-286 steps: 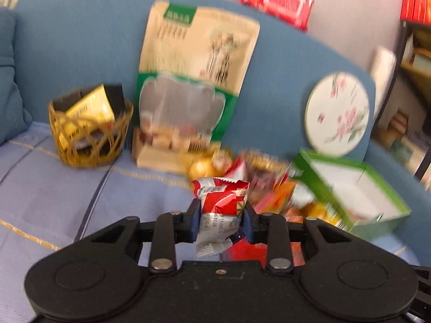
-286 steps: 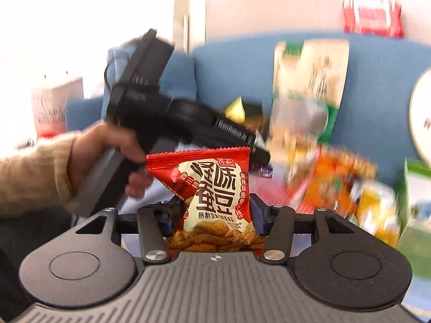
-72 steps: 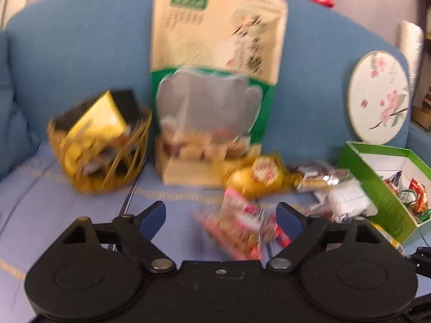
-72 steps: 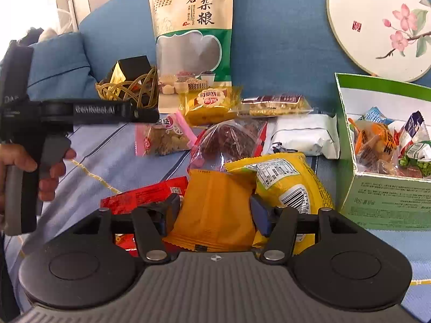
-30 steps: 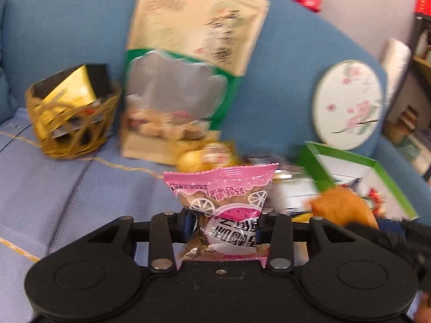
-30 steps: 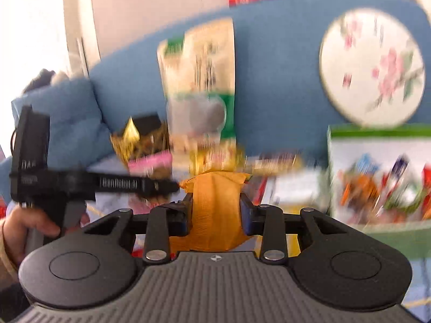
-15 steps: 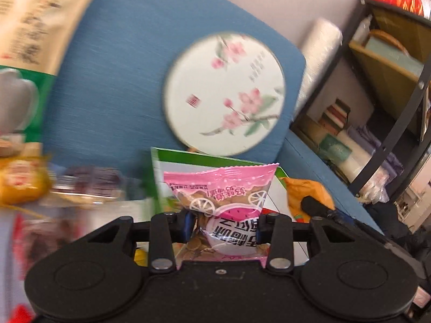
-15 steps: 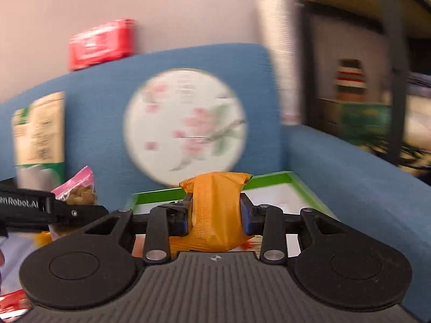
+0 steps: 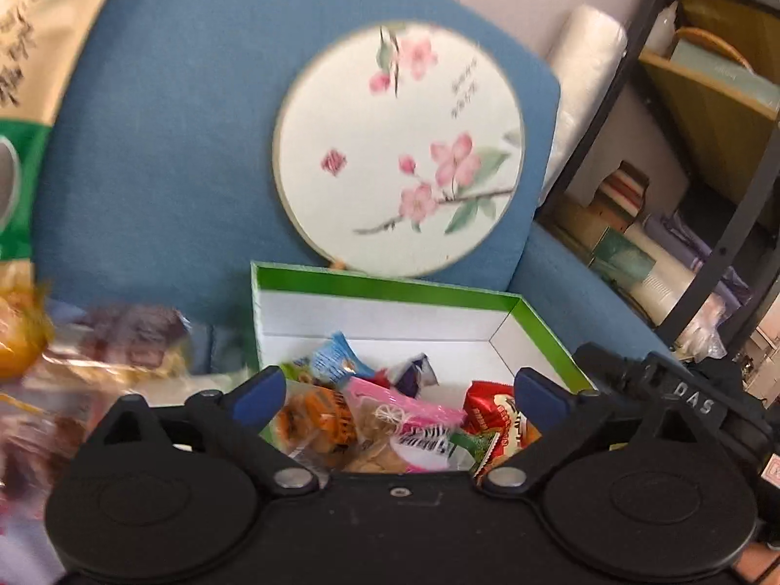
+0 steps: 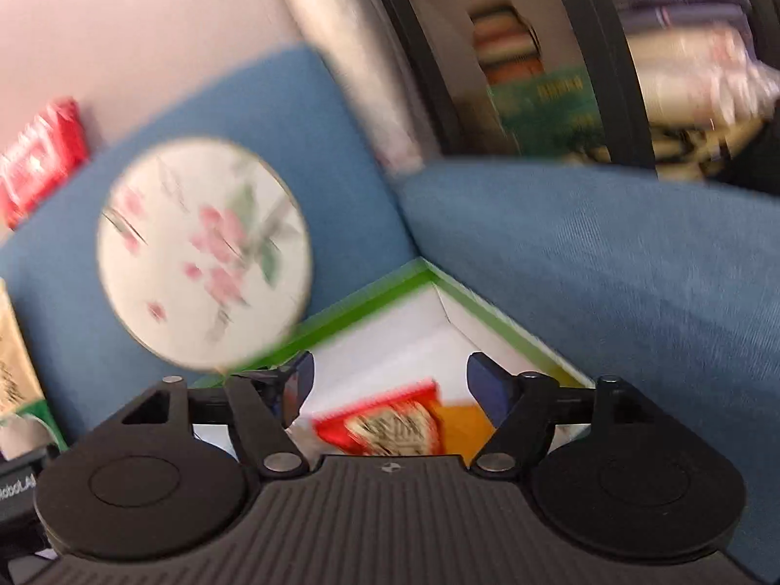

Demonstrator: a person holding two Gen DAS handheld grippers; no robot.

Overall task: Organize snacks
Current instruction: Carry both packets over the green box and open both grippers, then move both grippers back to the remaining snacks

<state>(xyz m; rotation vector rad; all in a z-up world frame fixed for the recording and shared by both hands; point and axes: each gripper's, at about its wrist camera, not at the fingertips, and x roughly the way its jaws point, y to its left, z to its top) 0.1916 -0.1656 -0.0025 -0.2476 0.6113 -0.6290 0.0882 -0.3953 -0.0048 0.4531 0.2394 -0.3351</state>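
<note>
A green-rimmed white box (image 9: 385, 287) sits on the blue sofa, holding several snack packets. My left gripper (image 9: 397, 392) hangs over its near side, jaws opening wide, nothing pressed between the pads. Below it the pink packet (image 9: 404, 414) lies loose in the box beside a red packet (image 9: 492, 414) and an orange one (image 9: 317, 414). My right gripper (image 10: 390, 380) is over the same box (image 10: 390, 287), jaws opening wide and bare. Under it the orange packet (image 10: 463, 426) lies next to a red packet (image 10: 385, 421). The right tool's body (image 9: 682, 399) shows at the left view's right edge.
A round blossom-painted fan (image 9: 397, 151) leans on the sofa back (image 9: 195, 97) behind the box. Loose snacks (image 9: 112, 346) lie left of the box, beside a tall beige-green bag (image 9: 19, 73). The sofa arm (image 10: 609, 268) and a dark shelf unit (image 9: 707, 122) stand right.
Both grippers went from shut on a packet to wide open. The pink packet and the orange packet dropped into the green box. The right view has rolled and tilted.
</note>
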